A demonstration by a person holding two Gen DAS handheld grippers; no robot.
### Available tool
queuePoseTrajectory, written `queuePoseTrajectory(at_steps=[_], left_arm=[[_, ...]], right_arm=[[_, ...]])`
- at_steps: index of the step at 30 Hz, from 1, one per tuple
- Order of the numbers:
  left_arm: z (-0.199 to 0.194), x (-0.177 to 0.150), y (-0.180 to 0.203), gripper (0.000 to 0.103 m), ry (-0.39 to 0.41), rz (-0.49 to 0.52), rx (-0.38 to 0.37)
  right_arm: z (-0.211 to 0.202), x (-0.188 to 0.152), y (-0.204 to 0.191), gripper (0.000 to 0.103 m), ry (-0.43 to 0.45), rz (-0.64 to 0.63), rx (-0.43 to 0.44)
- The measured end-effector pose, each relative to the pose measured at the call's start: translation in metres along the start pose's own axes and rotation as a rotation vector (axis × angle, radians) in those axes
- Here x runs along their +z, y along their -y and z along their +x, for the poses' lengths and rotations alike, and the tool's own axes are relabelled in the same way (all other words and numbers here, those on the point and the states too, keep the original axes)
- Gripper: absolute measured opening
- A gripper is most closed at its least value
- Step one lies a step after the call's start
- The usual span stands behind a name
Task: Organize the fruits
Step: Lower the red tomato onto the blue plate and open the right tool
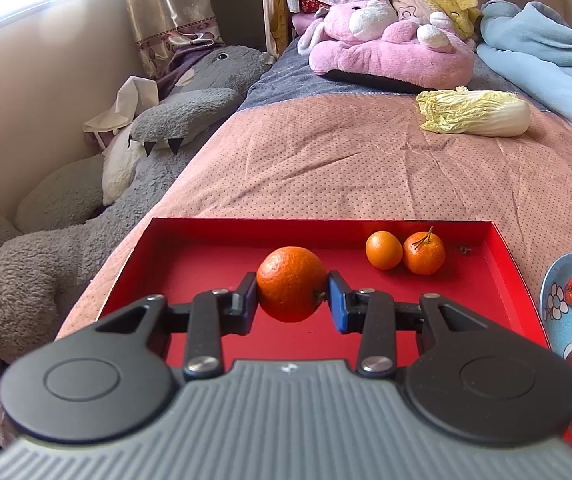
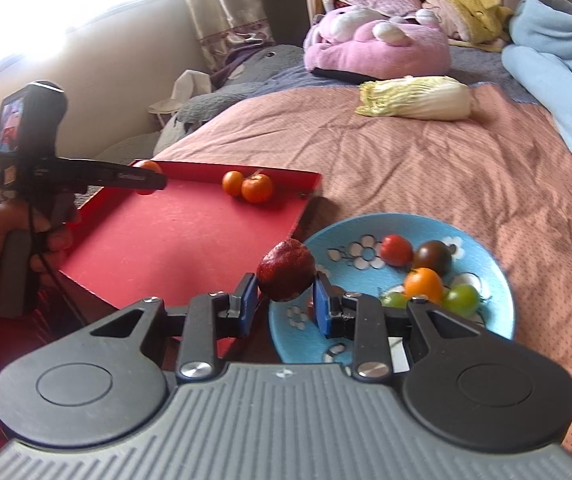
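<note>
My left gripper (image 1: 292,298) is shut on a large orange (image 1: 291,280) and holds it over the red tray (image 1: 206,256). Two small oranges (image 1: 384,250) (image 1: 424,253) lie at the tray's far right. My right gripper (image 2: 282,298) is shut on a dark red fruit (image 2: 285,270), held above the gap between the red tray (image 2: 174,240) and the blue flowered plate (image 2: 490,276). The plate holds several small tomatoes, red (image 2: 396,250), dark (image 2: 434,256), orange (image 2: 424,284) and green (image 2: 462,299). The left gripper (image 2: 146,178) also shows over the tray's far left.
Everything lies on a pink quilted bed (image 1: 346,168). A napa cabbage (image 1: 474,113) lies further back. A pink plush toy (image 1: 390,48) and a blue blanket (image 1: 546,56) are at the head. A grey plush toy (image 1: 86,216) lies off the bed's left edge.
</note>
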State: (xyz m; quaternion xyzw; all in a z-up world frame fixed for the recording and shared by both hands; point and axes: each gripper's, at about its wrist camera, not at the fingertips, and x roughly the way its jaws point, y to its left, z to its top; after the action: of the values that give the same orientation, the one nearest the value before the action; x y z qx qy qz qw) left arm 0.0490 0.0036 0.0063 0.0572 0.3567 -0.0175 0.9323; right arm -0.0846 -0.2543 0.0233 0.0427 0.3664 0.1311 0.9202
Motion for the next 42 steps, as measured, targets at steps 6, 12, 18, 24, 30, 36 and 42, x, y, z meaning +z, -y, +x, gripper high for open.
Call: queuePoseTrajectory(at_steps=[6, 12, 18, 24, 30, 36, 42], left_arm=[[-0.007, -0.003, 0.012, 0.04, 0.017, 0.029, -0.021], [-0.013, -0.011, 0.03, 0.04, 0.014, 0.062, -0.061], [-0.016, -0.015, 0.036, 0.04, 0.006, 0.057, -0.105], [-0.012, -0.015, 0.035, 0.04, -0.005, 0.043, -0.114], [-0.009, -0.013, 0.033, 0.04, -0.009, 0.033, -0.115], [-0.008, -0.014, 0.035, 0.04, -0.012, 0.044, -0.117], [-0.007, -0.014, 0.033, 0.04, -0.015, 0.034, -0.118]], right_arm=[[-0.004, -0.005, 0.024, 0.035, -0.005, 0.027, -0.054], [-0.01, -0.006, 0.052, 0.035, 0.008, 0.061, -0.119], [0.005, -0.005, 0.079, 0.035, -0.011, 0.098, -0.182], [0.031, 0.01, 0.085, 0.035, -0.004, 0.093, -0.216], [0.053, 0.02, 0.072, 0.035, -0.026, 0.031, -0.215], [0.077, 0.022, 0.036, 0.035, -0.069, -0.08, -0.155], [0.099, 0.015, 0.025, 0.035, -0.117, -0.1, -0.157]])
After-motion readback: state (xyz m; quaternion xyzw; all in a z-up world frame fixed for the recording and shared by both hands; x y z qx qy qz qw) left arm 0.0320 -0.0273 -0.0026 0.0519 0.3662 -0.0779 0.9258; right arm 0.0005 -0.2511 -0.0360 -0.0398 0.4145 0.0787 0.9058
